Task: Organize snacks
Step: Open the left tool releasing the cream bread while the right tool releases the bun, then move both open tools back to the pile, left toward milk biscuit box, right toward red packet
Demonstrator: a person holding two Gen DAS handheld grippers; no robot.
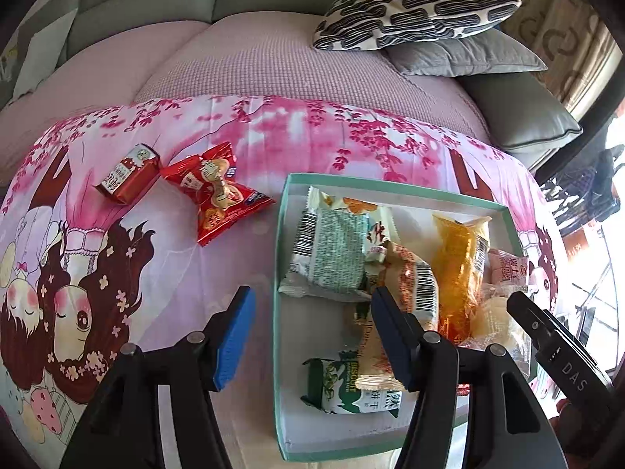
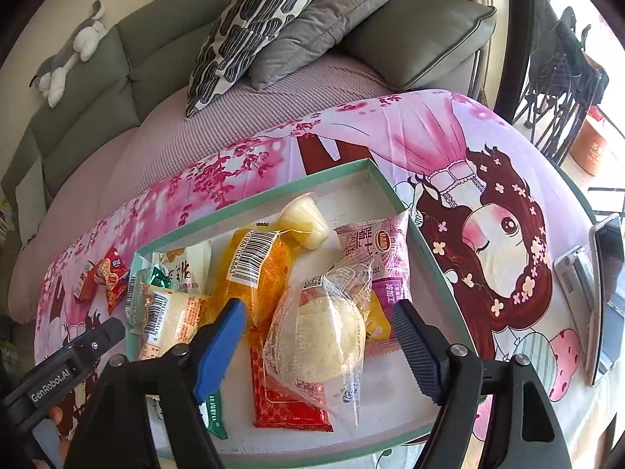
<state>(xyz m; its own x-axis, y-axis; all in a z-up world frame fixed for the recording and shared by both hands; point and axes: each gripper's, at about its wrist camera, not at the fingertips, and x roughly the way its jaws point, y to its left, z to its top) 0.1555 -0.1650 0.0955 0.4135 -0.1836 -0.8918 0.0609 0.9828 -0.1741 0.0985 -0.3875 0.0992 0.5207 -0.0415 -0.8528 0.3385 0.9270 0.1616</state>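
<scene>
Snacks in the green box (image 2: 437, 258) on the pink cloth (image 1: 273, 136)

Left gripper (image 1: 312, 336) hung open over the box's left wall, empty; right gripper (image 2: 320, 336) stood open around the clear-wrapped bun (image 2: 320, 336), pads apart.

The left gripper (image 1: 308, 336) is pointing steeply downward over the near left wall of the teal box (image 1: 278, 312), its blue-padded jaws standing apart with nothing pressed between them: one finger is hanging outside the box, the other inside. The right gripper (image 2: 318, 346) is tilting down over the near right part of the box, jaws spread wide and gripping nothing. Each gripper's black body is showing at the edge of the other's view.
</scene>
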